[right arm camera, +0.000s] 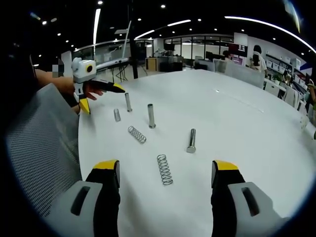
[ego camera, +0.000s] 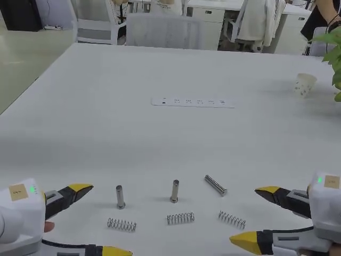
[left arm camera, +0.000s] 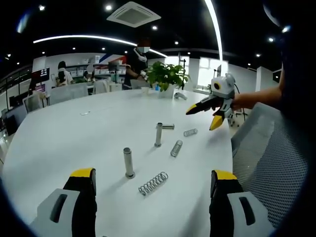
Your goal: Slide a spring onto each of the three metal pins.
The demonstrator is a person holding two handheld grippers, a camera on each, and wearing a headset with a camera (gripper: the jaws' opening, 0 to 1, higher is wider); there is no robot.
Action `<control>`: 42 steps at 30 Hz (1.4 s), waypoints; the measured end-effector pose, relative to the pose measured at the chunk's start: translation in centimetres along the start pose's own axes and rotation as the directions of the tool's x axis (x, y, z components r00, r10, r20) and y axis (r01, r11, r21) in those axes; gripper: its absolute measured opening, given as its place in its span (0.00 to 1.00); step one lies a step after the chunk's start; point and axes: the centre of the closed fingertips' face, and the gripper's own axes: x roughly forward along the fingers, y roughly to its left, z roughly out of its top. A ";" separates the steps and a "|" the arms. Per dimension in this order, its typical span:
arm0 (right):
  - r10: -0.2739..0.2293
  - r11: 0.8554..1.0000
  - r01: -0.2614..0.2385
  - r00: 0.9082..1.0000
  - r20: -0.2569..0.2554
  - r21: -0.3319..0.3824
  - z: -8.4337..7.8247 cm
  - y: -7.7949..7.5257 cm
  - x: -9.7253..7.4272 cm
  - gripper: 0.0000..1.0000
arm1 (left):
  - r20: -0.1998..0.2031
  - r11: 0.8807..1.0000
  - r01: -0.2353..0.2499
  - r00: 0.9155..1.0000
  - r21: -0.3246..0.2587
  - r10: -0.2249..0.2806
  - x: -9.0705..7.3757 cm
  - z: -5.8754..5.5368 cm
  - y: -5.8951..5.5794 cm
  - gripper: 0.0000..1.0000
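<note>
Three metal pins rest on the white table [ego camera: 160, 144]. The left pin [ego camera: 120, 196] and the middle pin [ego camera: 175, 191] stand upright, while the right pin [ego camera: 215, 185] lies on its side. In front of each pin lies a spring: left [ego camera: 121, 224], middle [ego camera: 180, 218], right [ego camera: 232, 219]. My left gripper [ego camera: 98, 220] is open and holds nothing, just left of the left spring [left arm camera: 153, 182] and left pin [left arm camera: 128, 162]. On the other side, my right gripper [ego camera: 251, 215] is open too, with nothing in it, facing the right spring [right arm camera: 165, 169] and the lying pin [right arm camera: 191, 140].
A white power strip [ego camera: 192, 102] lies mid-table, well beyond the pins. A paper cup [ego camera: 305, 84] and a green plant [ego camera: 333, 53] sit at the far right. Chairs [ego camera: 160, 29] line the far edge. The table's near edge runs just below the springs.
</note>
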 end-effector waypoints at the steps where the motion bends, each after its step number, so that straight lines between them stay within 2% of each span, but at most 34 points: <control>1: -0.001 1.000 0.001 1.000 0.000 0.000 0.0 0.0 0.0 0.76 | 0.000 1.000 0.000 1.000 -0.001 0.000 0.0 0.0 0.0 0.94; 15: -0.009 1.000 0.009 1.000 -0.008 -0.013 0.6 -0.7 0.4 0.75 | 0.003 1.000 -0.002 1.000 -0.001 0.002 0.1 0.2 -0.2 0.94; 24: -0.006 0.999 0.006 1.000 -0.011 -0.033 1.6 -1.3 1.2 0.74 | 0.003 1.000 -0.001 1.000 -0.001 0.001 0.1 0.2 -0.3 0.93; 42: 0.010 0.998 -0.012 0.999 -0.041 -0.064 2.6 -2.2 3.0 0.73 | 0.005 1.000 -0.005 1.000 -0.004 0.005 0.0 0.2 -0.1 0.93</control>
